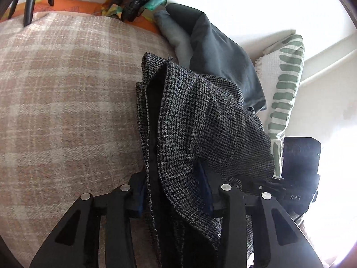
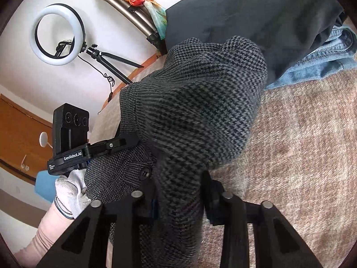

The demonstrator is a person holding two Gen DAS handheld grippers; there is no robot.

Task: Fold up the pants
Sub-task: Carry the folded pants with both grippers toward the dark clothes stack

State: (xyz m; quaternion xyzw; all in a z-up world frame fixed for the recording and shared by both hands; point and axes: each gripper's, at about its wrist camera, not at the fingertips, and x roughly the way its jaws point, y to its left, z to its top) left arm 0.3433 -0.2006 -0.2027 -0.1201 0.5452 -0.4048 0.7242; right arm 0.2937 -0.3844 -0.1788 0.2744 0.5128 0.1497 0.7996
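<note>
The pants (image 1: 200, 120) are dark grey houndstooth fabric, bunched and lifted over a beige plaid blanket (image 1: 67, 100). My left gripper (image 1: 176, 198) is shut on a thick fold of the pants, which drape forward over its fingers. My right gripper (image 2: 178, 201) is shut on another fold of the same pants (image 2: 196, 102), near a black button (image 2: 145, 172). The other gripper's body shows in each view: the right gripper's body (image 1: 300, 156) in the left wrist view, and the left gripper's body (image 2: 71, 138), held by a gloved hand (image 2: 71, 192), in the right wrist view. The fingertips are hidden by cloth.
Dark slate pants (image 2: 256, 15) and blue jeans (image 2: 316, 60) lie at the far side of the blanket. A green-striped pillow (image 1: 287, 71) stands on the right. A ring light on a tripod (image 2: 58, 33) and a wooden door (image 2: 20, 138) stand beyond the bed.
</note>
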